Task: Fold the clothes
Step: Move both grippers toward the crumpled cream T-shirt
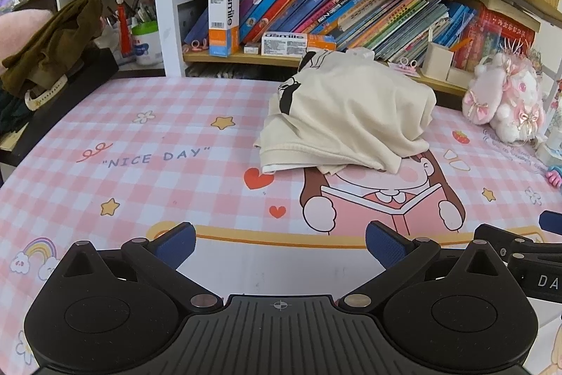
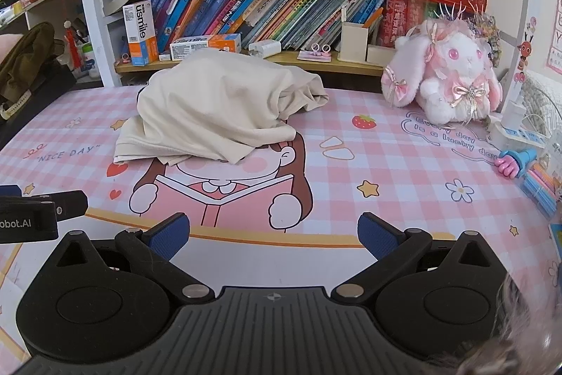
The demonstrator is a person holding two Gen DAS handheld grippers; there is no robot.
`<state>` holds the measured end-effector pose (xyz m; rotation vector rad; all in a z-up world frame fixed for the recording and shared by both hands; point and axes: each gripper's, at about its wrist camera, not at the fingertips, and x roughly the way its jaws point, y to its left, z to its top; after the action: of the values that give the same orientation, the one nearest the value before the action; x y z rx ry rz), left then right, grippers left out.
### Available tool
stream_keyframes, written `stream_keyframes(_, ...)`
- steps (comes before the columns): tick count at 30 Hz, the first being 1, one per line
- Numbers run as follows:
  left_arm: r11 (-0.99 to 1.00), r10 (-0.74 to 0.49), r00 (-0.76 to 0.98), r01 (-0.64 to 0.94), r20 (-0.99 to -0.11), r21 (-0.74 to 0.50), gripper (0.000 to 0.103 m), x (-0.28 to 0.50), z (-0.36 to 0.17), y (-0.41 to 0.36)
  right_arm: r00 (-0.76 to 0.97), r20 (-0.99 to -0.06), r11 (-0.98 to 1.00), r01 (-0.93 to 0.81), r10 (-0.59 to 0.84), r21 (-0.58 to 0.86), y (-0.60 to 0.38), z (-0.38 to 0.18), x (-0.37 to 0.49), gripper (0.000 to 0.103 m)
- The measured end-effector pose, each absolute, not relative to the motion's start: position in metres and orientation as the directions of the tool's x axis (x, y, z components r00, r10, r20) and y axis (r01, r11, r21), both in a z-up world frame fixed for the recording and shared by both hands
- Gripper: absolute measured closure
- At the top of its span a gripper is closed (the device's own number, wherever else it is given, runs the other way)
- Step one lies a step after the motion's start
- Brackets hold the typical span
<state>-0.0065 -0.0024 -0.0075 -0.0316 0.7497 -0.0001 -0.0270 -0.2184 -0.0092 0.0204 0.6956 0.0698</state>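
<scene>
Cloth, plastic and plush

Ahead of the matt black plastic left gripper [image 1: 280,243], a soft cream cotton-looking T-shirt [image 1: 346,118] lies crumpled on smooth printed table mat [image 1: 158,136]; fluffy plush rabbit [image 2: 446,76] beyond right.

The left tongs [image 1: 280,243] stand wide apart, empty, over the near edge of the surface [image 1: 140,143]. A crumpled cream garment [image 1: 347,115] lies near the far edge.

Counts on the tabletop [image 2: 404,164]: one cream garment [image 2: 217,108], crumpled in one heap. One olive-brown garment [image 1: 52,41] at far left. One pink-and-white plush rabbit [image 2: 453,72]. Two usmile boxes: one upright [image 2: 140,32], one lying flat [image 2: 205,45]. Two grippers: left gripper [image 1: 279,245], right gripper [image 2: 274,234], two blue-padded fingers [image 2: 168,236] each.
</scene>
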Motion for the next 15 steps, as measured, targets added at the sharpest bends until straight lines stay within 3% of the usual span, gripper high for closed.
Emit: stream_keyframes(15, 1.0, 0.01, 0.734, -0.02, -0.679, -0.007, 0.0, -0.0036, -0.0064, -0.0038, 0.759, -0.647, 0.997, -0.056, 0.073, 0.047, -0.2198, -0.0115, -0.0254, 0.0)
